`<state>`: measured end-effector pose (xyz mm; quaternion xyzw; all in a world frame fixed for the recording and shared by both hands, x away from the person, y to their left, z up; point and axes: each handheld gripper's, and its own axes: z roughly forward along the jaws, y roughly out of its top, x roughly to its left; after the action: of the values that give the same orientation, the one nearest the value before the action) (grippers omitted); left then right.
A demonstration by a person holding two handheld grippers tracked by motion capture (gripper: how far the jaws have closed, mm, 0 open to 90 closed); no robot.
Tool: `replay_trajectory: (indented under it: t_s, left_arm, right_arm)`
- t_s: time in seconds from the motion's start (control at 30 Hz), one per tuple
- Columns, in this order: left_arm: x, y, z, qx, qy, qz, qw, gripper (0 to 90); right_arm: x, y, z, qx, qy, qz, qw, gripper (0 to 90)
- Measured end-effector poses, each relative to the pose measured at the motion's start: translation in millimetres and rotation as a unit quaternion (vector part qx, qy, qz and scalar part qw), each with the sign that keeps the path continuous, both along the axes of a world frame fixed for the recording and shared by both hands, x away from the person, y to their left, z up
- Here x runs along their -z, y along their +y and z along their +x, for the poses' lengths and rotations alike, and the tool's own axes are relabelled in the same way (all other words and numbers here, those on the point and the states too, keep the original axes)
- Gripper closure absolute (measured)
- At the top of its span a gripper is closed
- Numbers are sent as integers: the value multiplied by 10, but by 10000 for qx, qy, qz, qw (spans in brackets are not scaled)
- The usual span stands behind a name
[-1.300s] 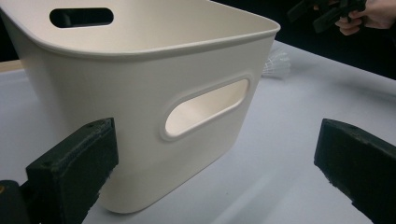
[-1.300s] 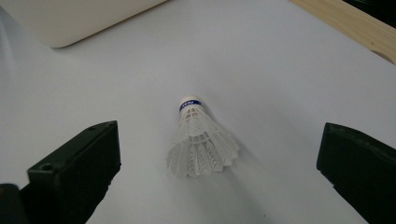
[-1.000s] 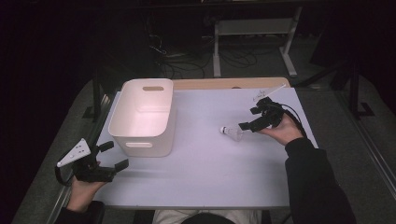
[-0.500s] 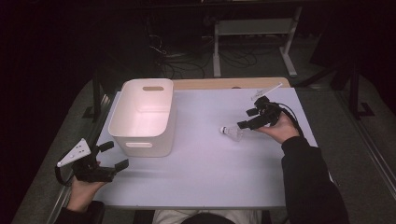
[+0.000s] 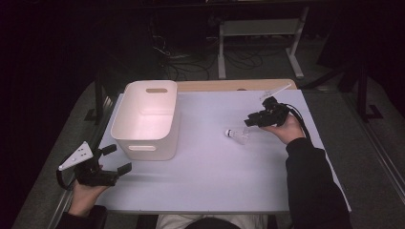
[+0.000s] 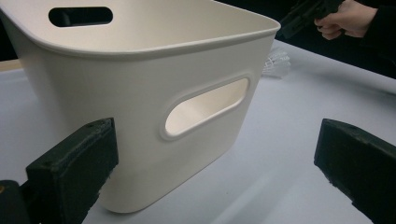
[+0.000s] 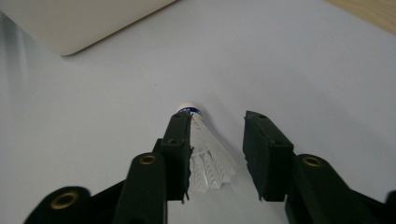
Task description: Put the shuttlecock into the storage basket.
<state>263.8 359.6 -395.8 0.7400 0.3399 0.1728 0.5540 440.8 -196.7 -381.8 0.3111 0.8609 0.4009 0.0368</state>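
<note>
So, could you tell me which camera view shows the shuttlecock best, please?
The right gripper view: the shuttlecock lies close up between the right gripper jaws, its cork tip and white feathers clear. The high view shows it small on the table; the left gripper view shows a feathered edge beyond the white bin.

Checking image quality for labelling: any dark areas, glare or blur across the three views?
High view: the room beyond the table is near black; the bin is evenly lit, no glare. Left gripper view: the near jaws are soft, the bin wall sharp, the shuttlecock small and hazy. Right gripper view: the shuttlecock is sharp between the right gripper jaws, which have just been closing.
</note>
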Motion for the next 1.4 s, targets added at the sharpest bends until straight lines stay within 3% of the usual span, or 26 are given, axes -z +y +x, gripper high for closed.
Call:
replay_trajectory:
  t_s: [0.3,0.67,1.0,1.17,1.4]
  left_arm:
    - [-1,1,0,1,0,0,10000,0]
    - [3,-5,1,23,11,17,10000,0]
    - [2,-2,-1,-11,4,6,10000,0]
    - [3,-3,2,15,4,37,10000,0]
    - [2,-4,-2,15,2,23,10000,0]
  right_arm:
    - [76,-14,76,110,51,27,9999,778]
    - [211,32,161,309,137,-206,9992,874]
    - [275,-4,222,419,238,-147,9987,888]
    - [355,-48,270,547,402,-122,9976,889]
    - [435,-17,297,479,607,-151,9969,889]
